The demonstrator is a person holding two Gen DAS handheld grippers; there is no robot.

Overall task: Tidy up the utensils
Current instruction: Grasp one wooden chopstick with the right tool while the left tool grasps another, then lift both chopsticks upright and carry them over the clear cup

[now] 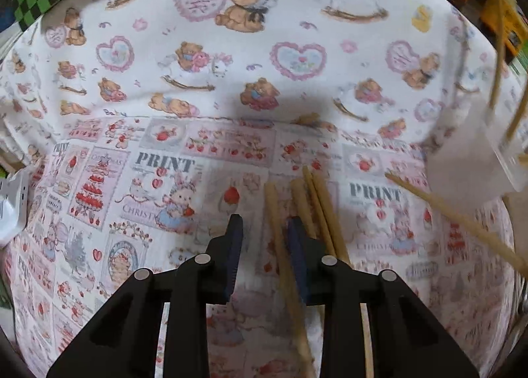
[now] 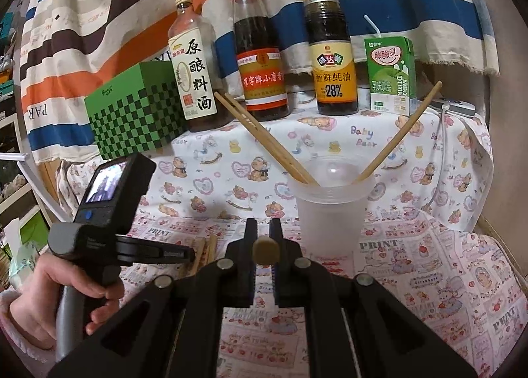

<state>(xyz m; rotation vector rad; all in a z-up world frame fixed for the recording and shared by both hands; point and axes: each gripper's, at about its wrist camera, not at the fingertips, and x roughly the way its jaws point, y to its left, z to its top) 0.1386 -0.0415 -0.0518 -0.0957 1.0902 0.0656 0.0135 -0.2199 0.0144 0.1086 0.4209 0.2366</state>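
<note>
Three chopsticks (image 2: 264,134) already lean in the clear plastic cup (image 2: 330,209), two against its left rim and one against the right. The cup stands on the printed cloth (image 2: 429,262), in front of three sauce bottles (image 2: 260,58) and a green milk carton (image 2: 391,73). The right gripper (image 2: 264,229) has its fingers pinched together on one chopstick (image 2: 265,251), whose blunt end faces the camera. The left gripper (image 1: 262,229) points down at the cloth over several loose chopsticks (image 1: 316,206); its fingers stand narrow, and one stick (image 1: 280,246) passes between them, lying against the right pad, though I cannot tell whether both pads press it. A hand (image 2: 66,282) grips the left tool's handle.
</note>
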